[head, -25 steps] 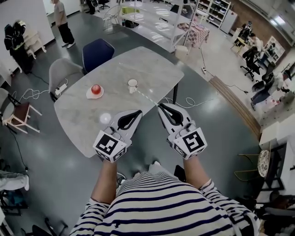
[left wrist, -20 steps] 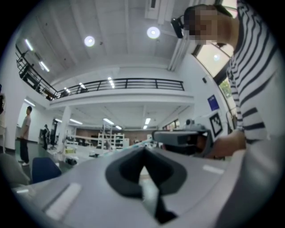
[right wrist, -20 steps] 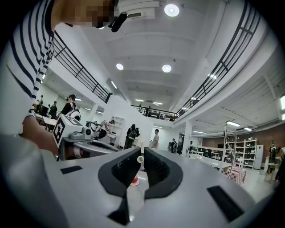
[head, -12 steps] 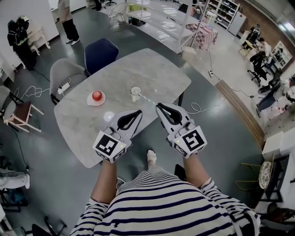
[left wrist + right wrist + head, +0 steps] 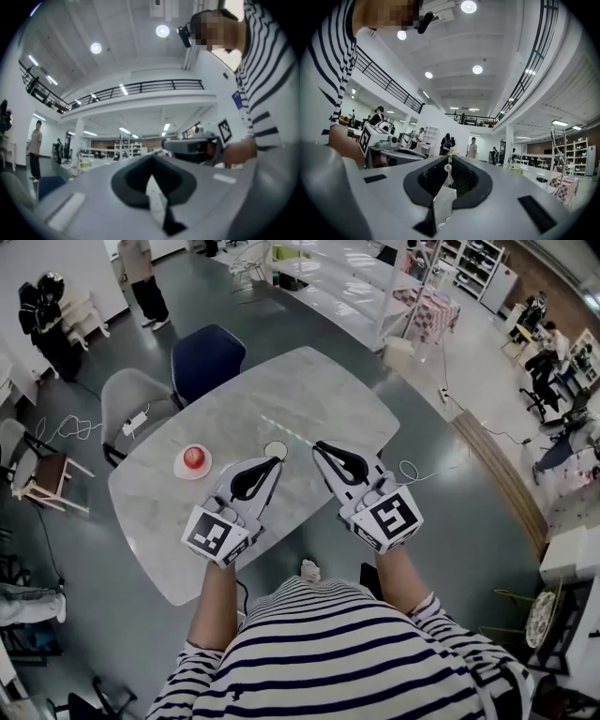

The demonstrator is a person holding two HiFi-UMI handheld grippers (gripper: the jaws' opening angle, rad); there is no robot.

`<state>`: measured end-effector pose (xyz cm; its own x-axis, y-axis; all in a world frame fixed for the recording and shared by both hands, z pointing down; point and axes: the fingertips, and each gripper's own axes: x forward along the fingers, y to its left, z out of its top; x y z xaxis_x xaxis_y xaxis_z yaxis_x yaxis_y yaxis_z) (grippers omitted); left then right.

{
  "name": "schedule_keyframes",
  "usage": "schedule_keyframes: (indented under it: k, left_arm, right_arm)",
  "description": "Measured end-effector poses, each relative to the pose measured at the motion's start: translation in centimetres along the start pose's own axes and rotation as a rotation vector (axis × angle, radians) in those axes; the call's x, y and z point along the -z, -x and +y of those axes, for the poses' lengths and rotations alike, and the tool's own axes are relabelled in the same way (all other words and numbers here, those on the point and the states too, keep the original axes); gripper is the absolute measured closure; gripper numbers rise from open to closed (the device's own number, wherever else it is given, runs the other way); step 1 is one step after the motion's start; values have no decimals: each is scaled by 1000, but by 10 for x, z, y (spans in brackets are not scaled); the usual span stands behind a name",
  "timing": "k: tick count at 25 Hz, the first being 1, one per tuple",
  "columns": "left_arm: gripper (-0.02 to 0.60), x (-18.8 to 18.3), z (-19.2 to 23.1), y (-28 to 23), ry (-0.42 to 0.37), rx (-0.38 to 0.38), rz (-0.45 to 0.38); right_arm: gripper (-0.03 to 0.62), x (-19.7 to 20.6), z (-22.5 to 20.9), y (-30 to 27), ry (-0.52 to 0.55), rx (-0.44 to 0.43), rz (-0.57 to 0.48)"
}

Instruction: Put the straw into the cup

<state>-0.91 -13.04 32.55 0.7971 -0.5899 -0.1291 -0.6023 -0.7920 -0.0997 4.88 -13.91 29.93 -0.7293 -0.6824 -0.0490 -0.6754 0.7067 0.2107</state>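
A small white cup (image 5: 276, 448) stands on the marble table (image 5: 309, 395), just beyond the tip of my left gripper (image 5: 273, 462), which partly hides it. That left gripper (image 5: 152, 174) is shut with nothing in it. My right gripper (image 5: 319, 446) hovers right of the cup, shut on a thin pale straw (image 5: 286, 427) that runs from its tip up and to the left, past the cup. In the right gripper view the straw (image 5: 447, 167) shows end-on between the shut jaws of the right gripper (image 5: 448, 164).
A red round thing on a white saucer (image 5: 192, 458) sits left of the cup. A blue chair (image 5: 206, 357) and a grey chair (image 5: 131, 397) stand at the table's far left side. People stand and sit around the hall's edges.
Both grippers have moved forward over the table, up to the cup. The straw's free end now reaches past the cup. The small white ball left of the grippers is out of sight.
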Motion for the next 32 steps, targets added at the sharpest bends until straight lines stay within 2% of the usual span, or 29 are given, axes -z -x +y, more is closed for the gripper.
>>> schedule_keyframes:
  k: [8,17,24,32]
  left_arm:
    - [575,4,31,-36,-41,-71,14]
    - [575,26,70,-38,-7,-132,21]
    - [575,37,105,-41,-2,-110,11]
    - [575,56,129,-43,30,-50,35]
  right_arm:
    - [571,10,-42,-25,15,-87,21]
    - [569,41,-51,-62,-7,-136,98]
    - [569,62,-59,-95,-25,-116,180]
    - [569,84,-61,-120,-33,-86,260]
